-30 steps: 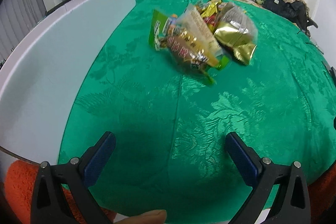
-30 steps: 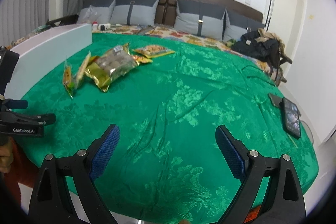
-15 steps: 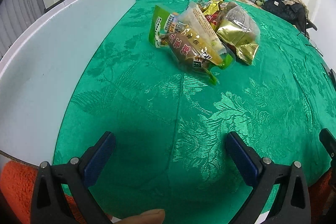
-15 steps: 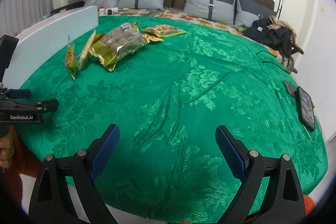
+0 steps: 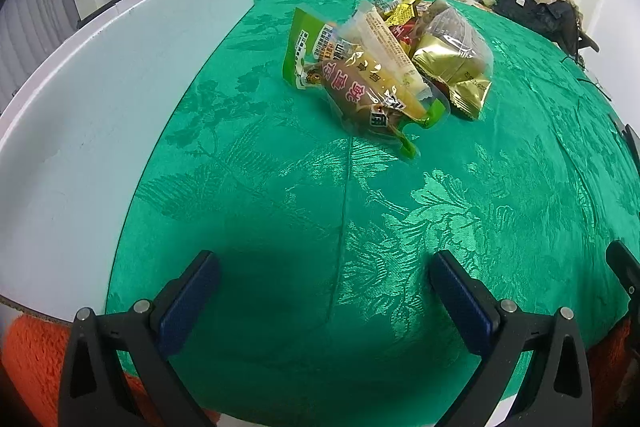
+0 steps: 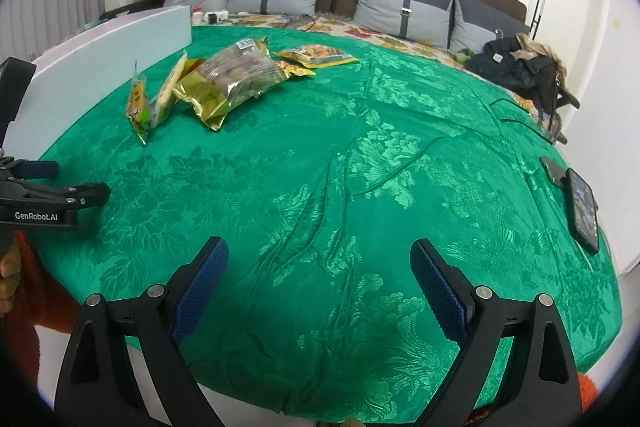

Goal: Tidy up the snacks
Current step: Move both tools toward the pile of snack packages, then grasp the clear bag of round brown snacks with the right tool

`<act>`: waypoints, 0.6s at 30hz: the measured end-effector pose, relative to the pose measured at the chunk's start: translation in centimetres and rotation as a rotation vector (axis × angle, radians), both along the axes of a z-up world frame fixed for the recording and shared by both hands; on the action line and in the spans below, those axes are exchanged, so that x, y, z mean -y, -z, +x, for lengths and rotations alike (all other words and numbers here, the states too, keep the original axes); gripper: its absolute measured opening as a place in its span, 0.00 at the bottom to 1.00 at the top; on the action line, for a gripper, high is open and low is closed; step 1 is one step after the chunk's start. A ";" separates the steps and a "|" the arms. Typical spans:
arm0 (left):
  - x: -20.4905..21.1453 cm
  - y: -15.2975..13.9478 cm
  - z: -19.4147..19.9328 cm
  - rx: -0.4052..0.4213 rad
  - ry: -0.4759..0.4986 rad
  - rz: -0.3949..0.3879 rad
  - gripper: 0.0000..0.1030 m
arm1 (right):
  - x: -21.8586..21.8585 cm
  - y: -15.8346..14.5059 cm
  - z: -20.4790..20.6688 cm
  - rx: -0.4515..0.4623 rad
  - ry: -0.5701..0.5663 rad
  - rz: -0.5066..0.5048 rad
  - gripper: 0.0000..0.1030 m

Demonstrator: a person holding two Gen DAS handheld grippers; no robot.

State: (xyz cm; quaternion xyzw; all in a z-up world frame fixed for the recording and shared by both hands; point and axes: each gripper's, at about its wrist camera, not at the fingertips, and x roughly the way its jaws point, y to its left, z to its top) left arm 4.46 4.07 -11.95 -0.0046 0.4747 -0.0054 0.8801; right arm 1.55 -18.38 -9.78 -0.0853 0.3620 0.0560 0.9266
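Snack pile: the rear packets are mostly hidden behind the front ones.
Packet print: too small to read.
White board: cut off at the left edge.
Phone: its screen content is illegible.

The left gripper has black angular arms with triangular cut-outs, a pair of silver round screws on each, and dark blue textured pads on the inner faces. The right gripper is built the same: black frame, silver screws, blue cross-hatched pads. Seen side-on from the right wrist view, the left gripper carries white "GenRobot.AI" lettering on its black body. The hand holding it shows bare skin beside an orange fuzzy sleeve.
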 end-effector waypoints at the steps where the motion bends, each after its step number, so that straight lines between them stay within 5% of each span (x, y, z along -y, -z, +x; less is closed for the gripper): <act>1: 0.0 0.0 0.0 0.002 0.001 0.000 1.00 | 0.0 0.0 0.0 0.000 -0.001 -0.001 0.92; 10: -0.2 0.1 0.2 -0.001 0.021 0.000 1.00 | 0.2 -0.1 0.1 -0.001 0.008 0.017 0.92; 18: -0.2 0.1 0.3 0.013 0.020 0.001 1.00 | 0.6 -1.7 5.4 -0.102 0.025 0.178 0.92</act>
